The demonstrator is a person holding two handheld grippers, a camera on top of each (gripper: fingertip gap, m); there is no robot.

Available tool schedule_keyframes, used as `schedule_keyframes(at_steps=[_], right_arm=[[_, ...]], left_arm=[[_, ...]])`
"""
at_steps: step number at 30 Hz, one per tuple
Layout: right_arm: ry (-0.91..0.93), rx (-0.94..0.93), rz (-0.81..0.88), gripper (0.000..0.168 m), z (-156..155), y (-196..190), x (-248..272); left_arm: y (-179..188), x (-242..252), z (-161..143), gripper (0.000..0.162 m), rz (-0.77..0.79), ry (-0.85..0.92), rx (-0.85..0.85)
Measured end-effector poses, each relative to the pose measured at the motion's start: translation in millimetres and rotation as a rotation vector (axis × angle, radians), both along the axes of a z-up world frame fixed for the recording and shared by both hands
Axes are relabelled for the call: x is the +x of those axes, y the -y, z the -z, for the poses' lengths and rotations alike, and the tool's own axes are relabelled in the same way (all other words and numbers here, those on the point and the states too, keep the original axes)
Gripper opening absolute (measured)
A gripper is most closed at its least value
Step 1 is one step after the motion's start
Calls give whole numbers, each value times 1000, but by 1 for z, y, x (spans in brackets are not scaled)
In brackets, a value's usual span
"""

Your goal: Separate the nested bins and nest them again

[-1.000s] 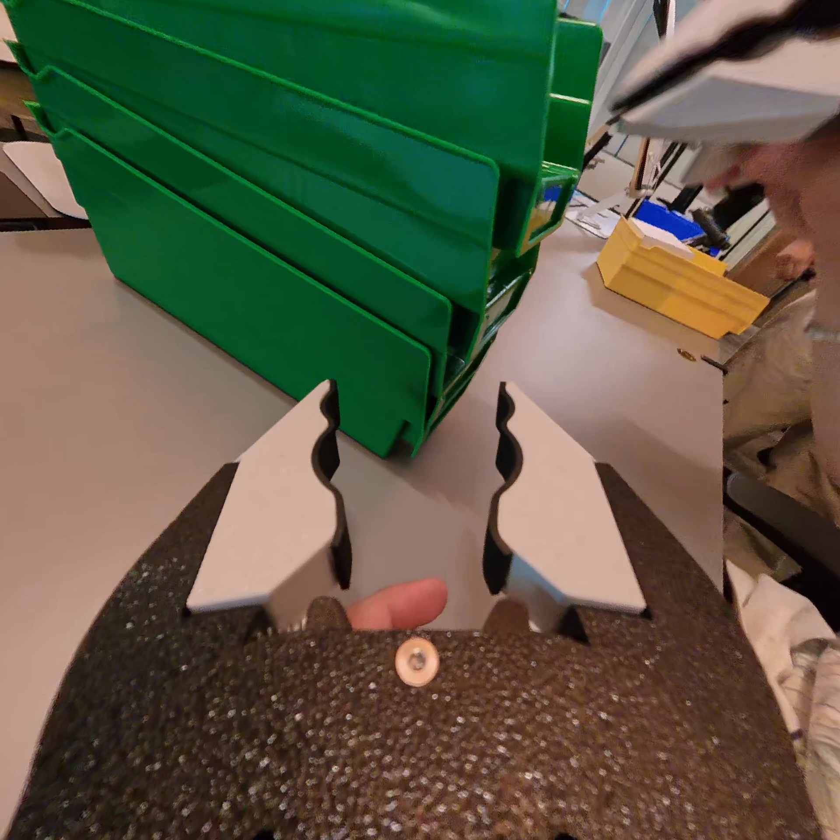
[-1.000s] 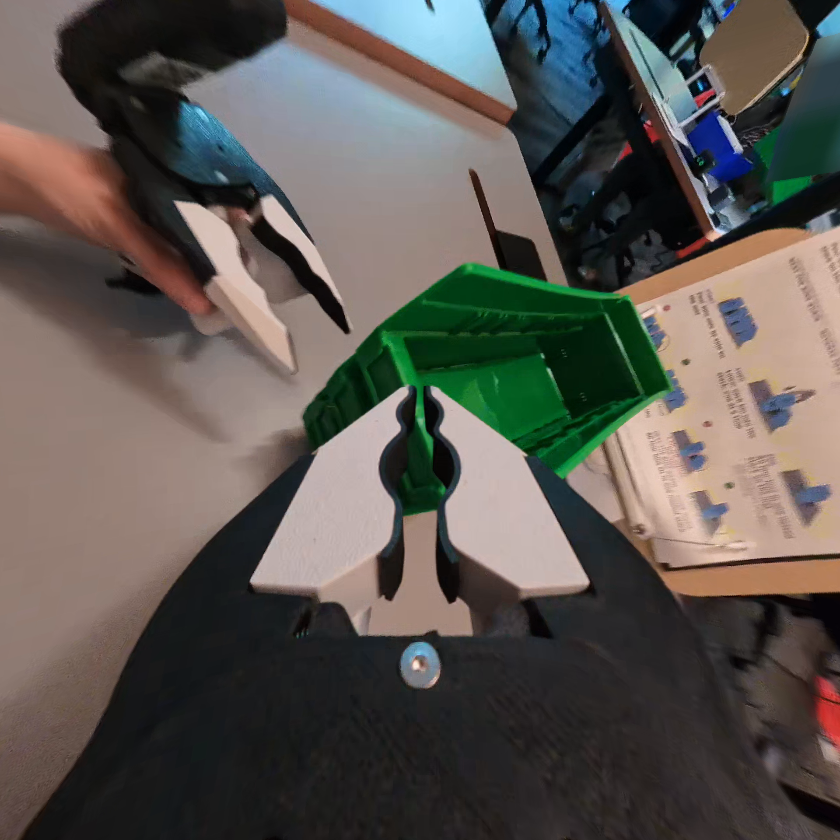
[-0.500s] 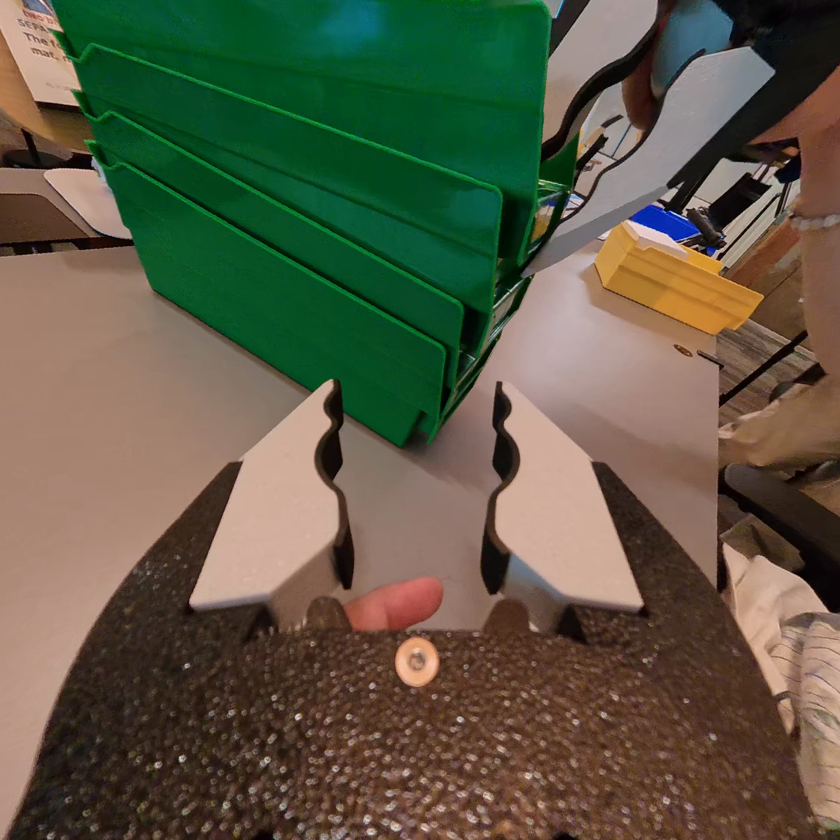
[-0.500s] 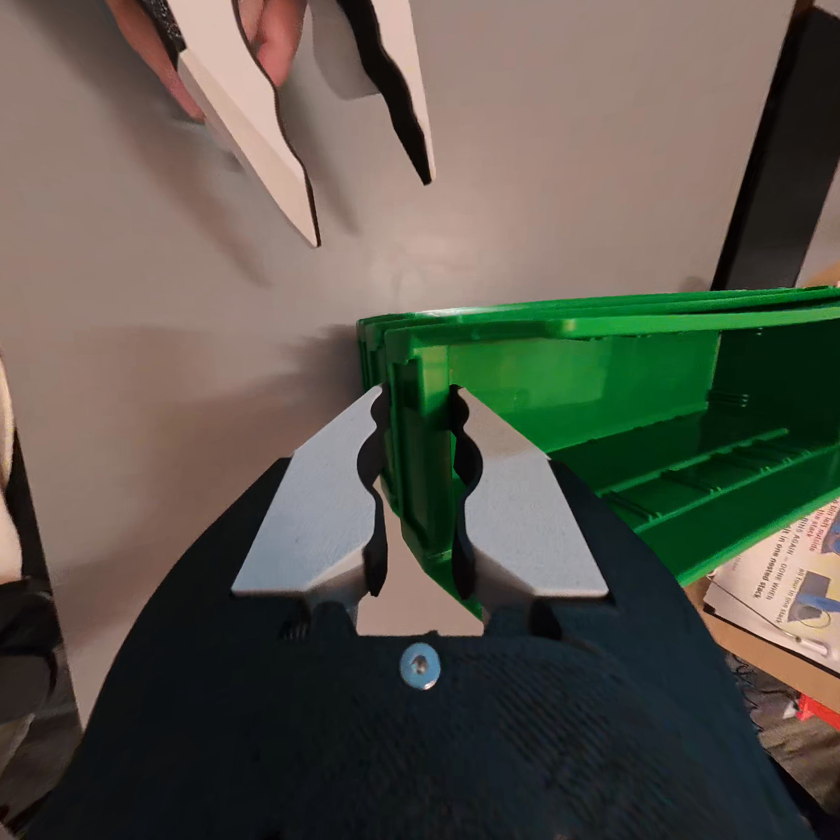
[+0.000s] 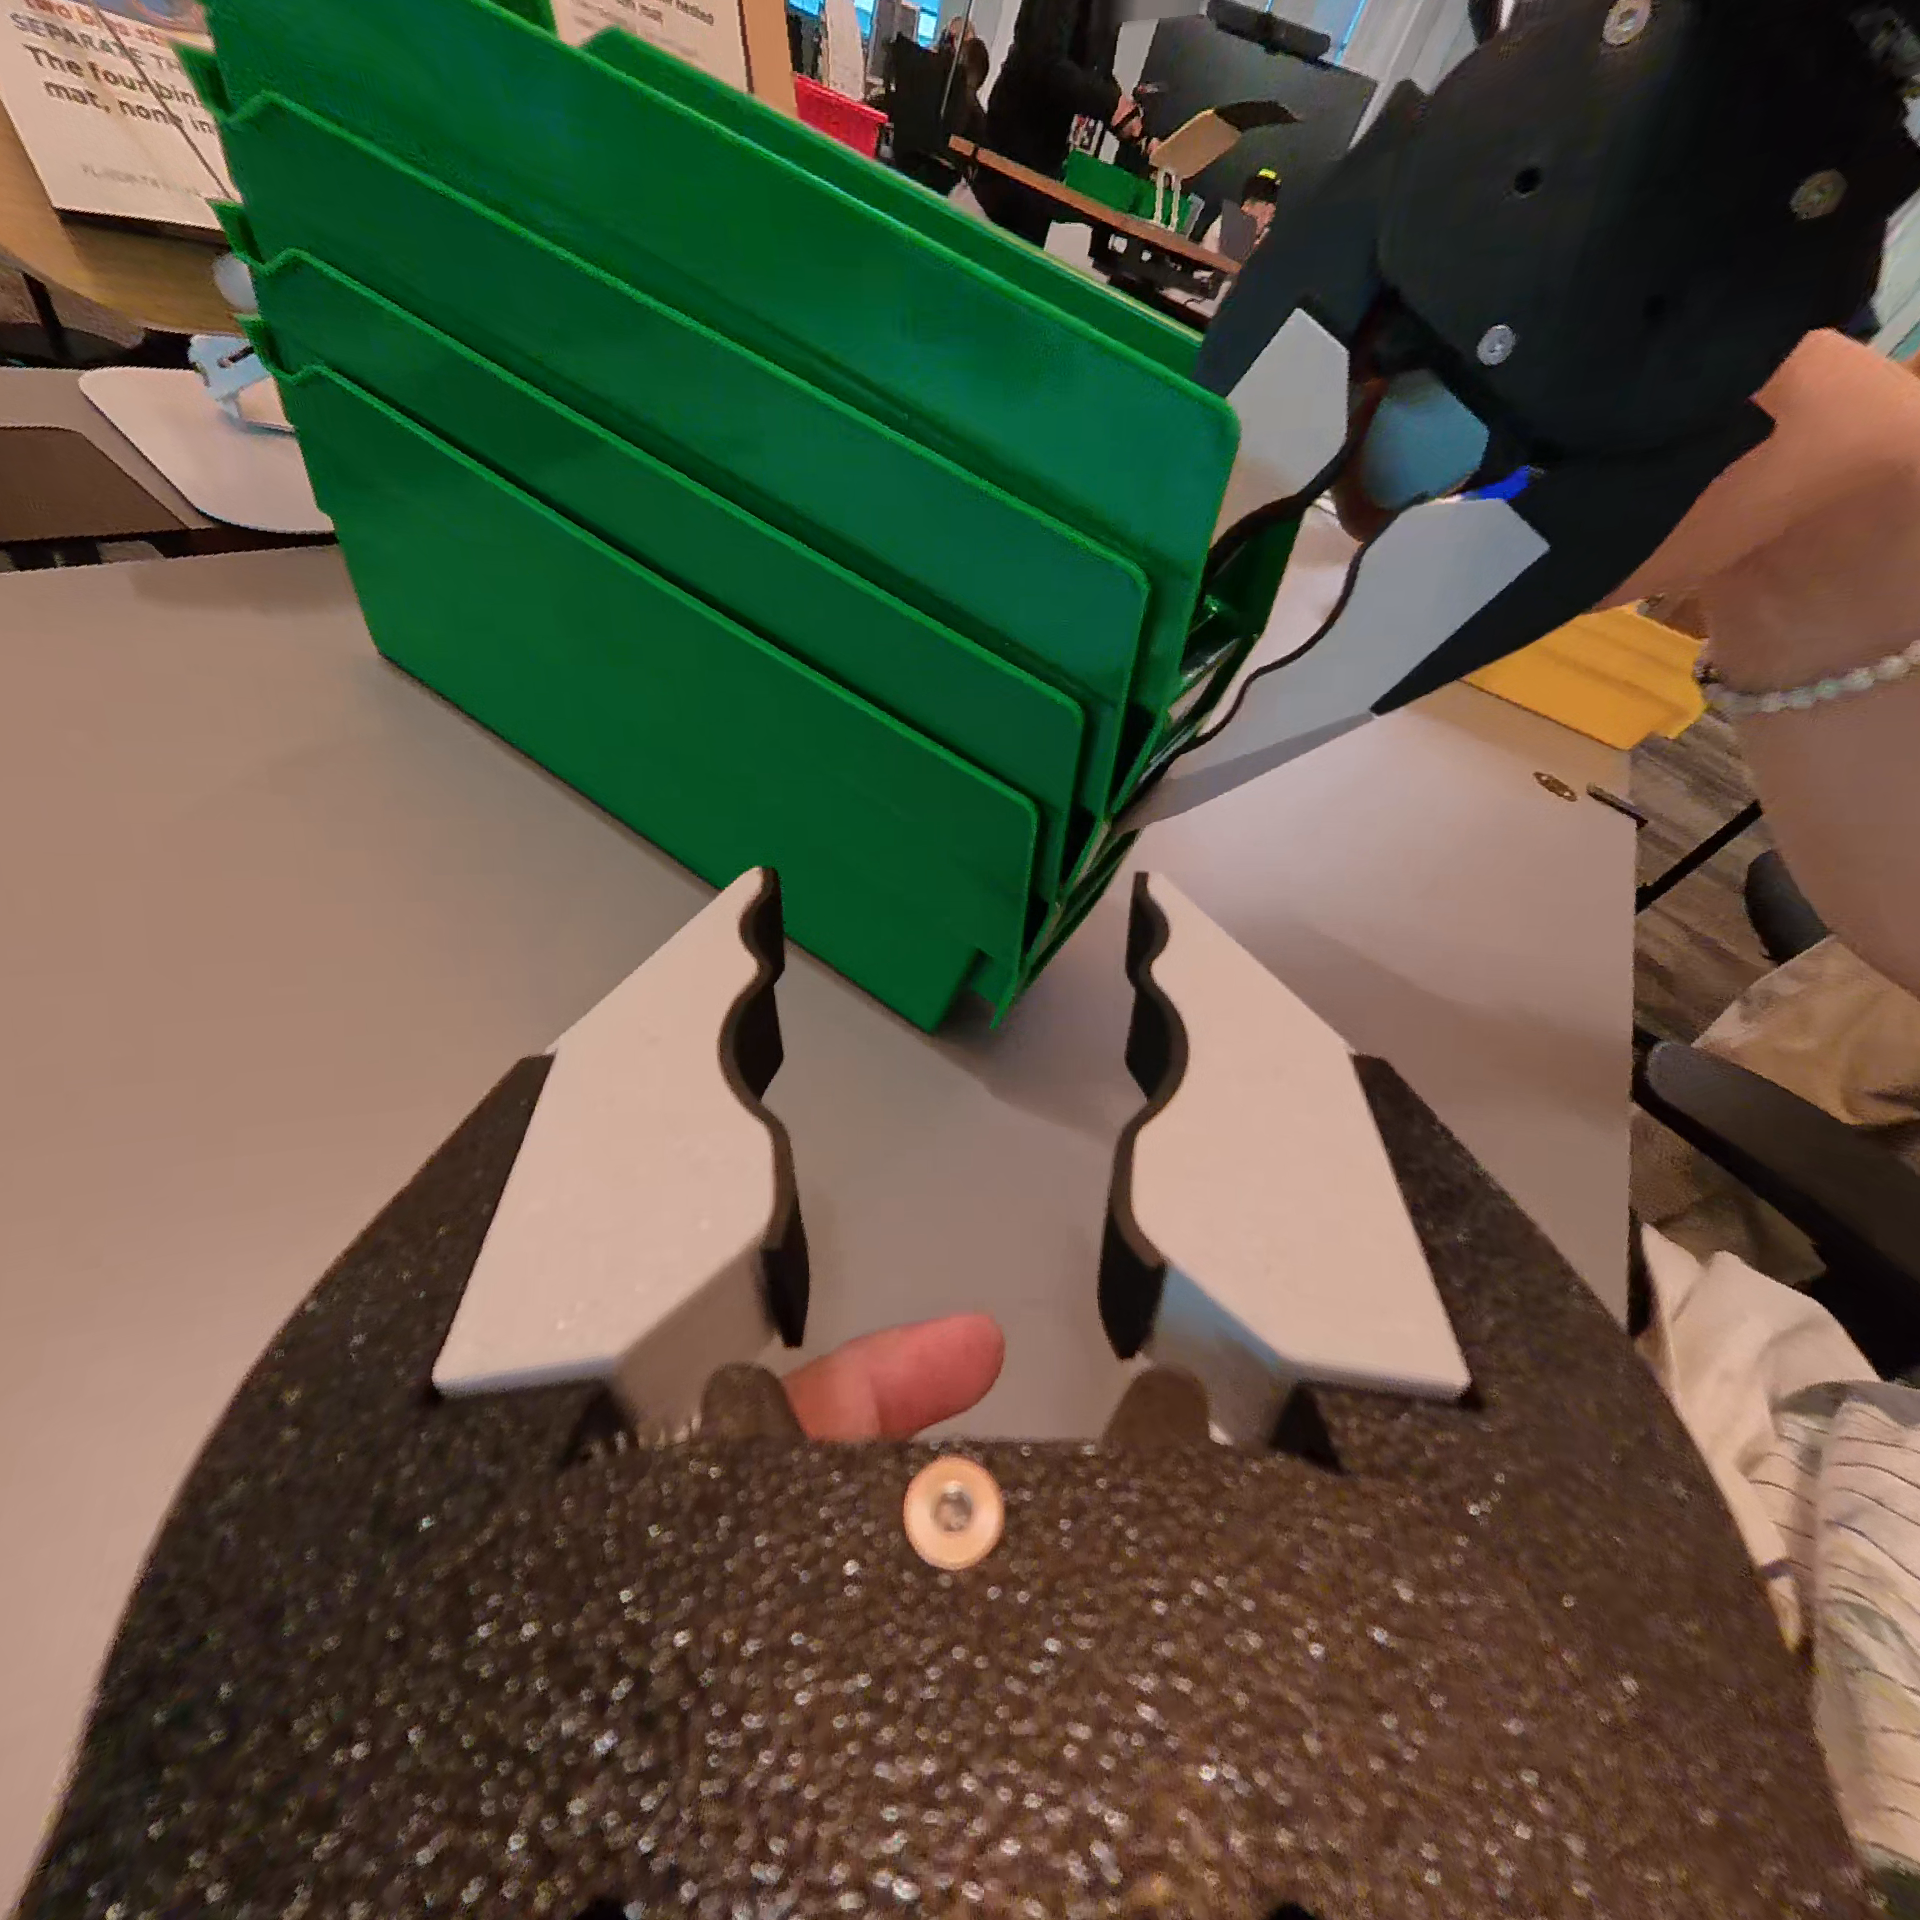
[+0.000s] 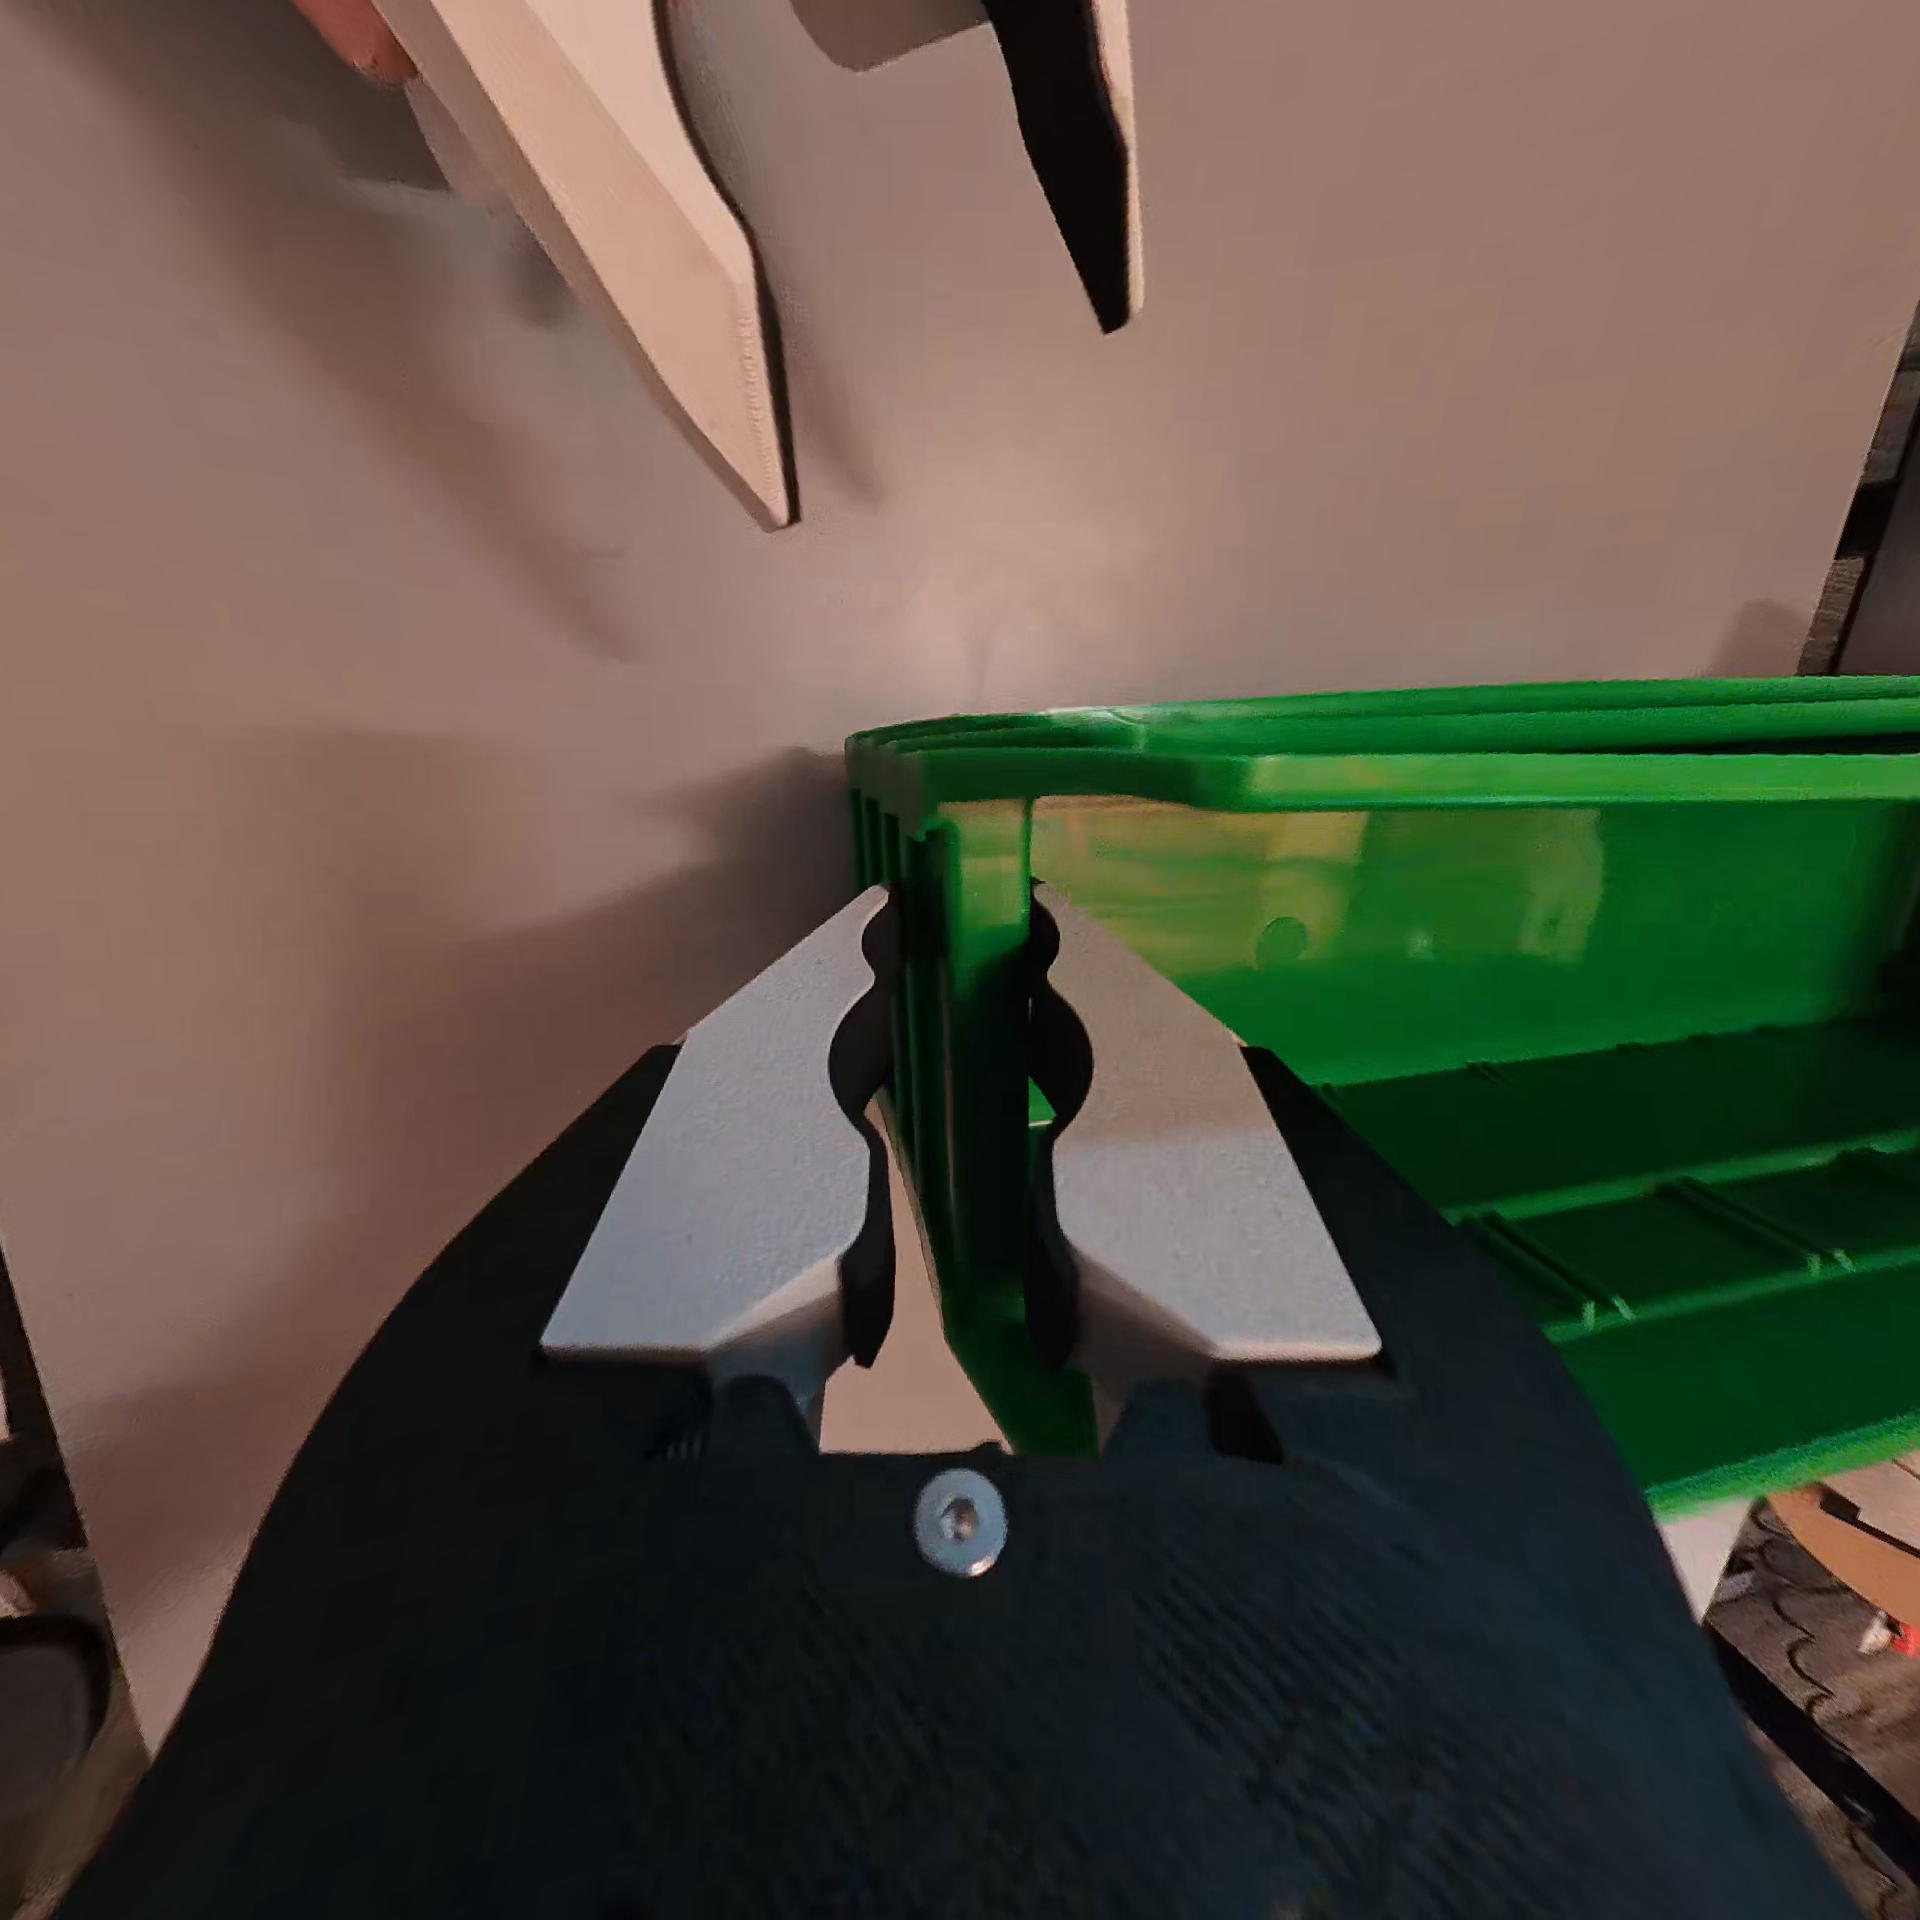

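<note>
Several green bins [image 5: 727,623] stand nested in a stack on the grey table [image 5: 260,883]. The stack also shows in the right wrist view [image 6: 1507,1143], seen into the top bin. My left gripper [image 5: 956,894] is open and empty, just short of the stack's near lower corner, not touching it. A fingertip shows between its fingers. My right gripper [image 6: 961,904] straddles the stack's end walls, one finger [image 6: 748,1143] outside on the ribs, the other inside the top bin, pads touching. Its black body [image 5: 1610,260] comes in from the upper right.
A yellow bin [image 5: 1590,675] lies at the table's far right, behind the right hand with its bead bracelet [image 5: 1818,681]. A printed sheet [image 5: 94,104] stands back left. The table edge [image 5: 1626,1039] runs close on the right, with a chair beyond.
The right gripper let go of the thin rim, opened, and slid down over the stack's end walls, then narrowed onto them. The tilted stack settled onto the table. The left gripper stayed open.
</note>
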State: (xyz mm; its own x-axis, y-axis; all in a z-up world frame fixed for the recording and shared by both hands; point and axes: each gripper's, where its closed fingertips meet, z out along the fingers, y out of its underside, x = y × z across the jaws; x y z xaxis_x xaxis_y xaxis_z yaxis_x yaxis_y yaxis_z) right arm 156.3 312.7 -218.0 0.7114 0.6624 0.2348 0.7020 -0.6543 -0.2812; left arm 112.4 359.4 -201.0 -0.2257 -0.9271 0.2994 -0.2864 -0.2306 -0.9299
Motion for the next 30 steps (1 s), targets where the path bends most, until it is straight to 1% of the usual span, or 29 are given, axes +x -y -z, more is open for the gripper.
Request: schedule_keyframes(at_steps=[4,5,8,12,14,15,16,17,20,23,24,28,30], right_arm=[[2,-45,-18,21,-11,4,3],[4,-65,-27,27,-17,7,4],[-42,-62,-52,44,-48,12,0],[-95,-14,-45,44,-103,7,7],[-44,44,37,38,-126,-13,31],[3,72,97,30,-135,-28,49],[44,74,146,15,-139,-43,67],[57,50,184,0,-138,-57,79],[-44,-85,276,0,-112,-93,91],[-99,-151,494,0,-82,-124,113],[-147,-191,542,0,-70,-129,113],[-114,-351,688,0,-23,-120,132],[-132,-378,712,0,-6,-116,136]], left_arm=[[-2,-2,-2,65,-1,8,-11],[-4,-3,-2,65,-3,5,-12],[-7,-5,-1,66,-9,1,-20],[-12,-8,-4,65,-20,11,-33],[-14,-9,-5,65,-25,17,-35],[-14,-9,-6,65,-27,20,-36],[-14,-9,-6,65,-26,22,-37],[-14,-9,-7,65,-24,23,-39],[-11,-9,-6,65,-13,19,-39],[-11,-10,-7,65,-11,16,-24],[-11,-10,-7,65,-10,18,-22],[-12,-11,-8,65,-6,26,-33],[-13,-12,-7,65,-4,29,-43]])
